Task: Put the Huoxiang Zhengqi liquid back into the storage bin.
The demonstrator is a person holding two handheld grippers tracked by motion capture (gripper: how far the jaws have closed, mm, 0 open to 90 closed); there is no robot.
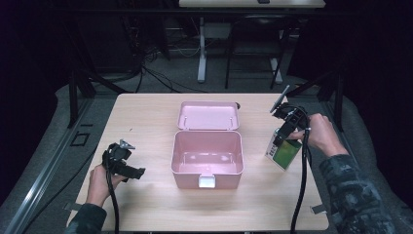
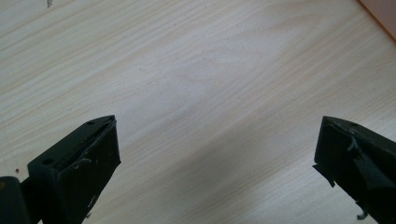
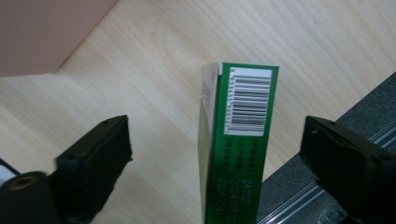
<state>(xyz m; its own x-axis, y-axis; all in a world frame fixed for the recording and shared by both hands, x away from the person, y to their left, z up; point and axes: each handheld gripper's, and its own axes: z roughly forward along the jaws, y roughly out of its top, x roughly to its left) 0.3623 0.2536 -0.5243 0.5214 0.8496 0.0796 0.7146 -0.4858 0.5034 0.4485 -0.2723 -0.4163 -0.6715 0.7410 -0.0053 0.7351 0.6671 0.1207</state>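
Right gripper view: the green carton (image 3: 238, 140) stands upright on the table (image 3: 154, 93) between the right gripper's (image 3: 215, 158) parted jaws, touching neither. Step: grasping. Next, probably: close squarely on its faces. Left gripper (image 2: 217, 154): jaws apart, empty.

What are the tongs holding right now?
Nothing yet. The right tongs stand open around the top of the green box, with gaps on both sides. The left tongs are open over bare table.

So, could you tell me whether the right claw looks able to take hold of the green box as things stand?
Probably yes: the right claw is open astride the standing green box, with clear gaps on both sides and nothing between pads and box.
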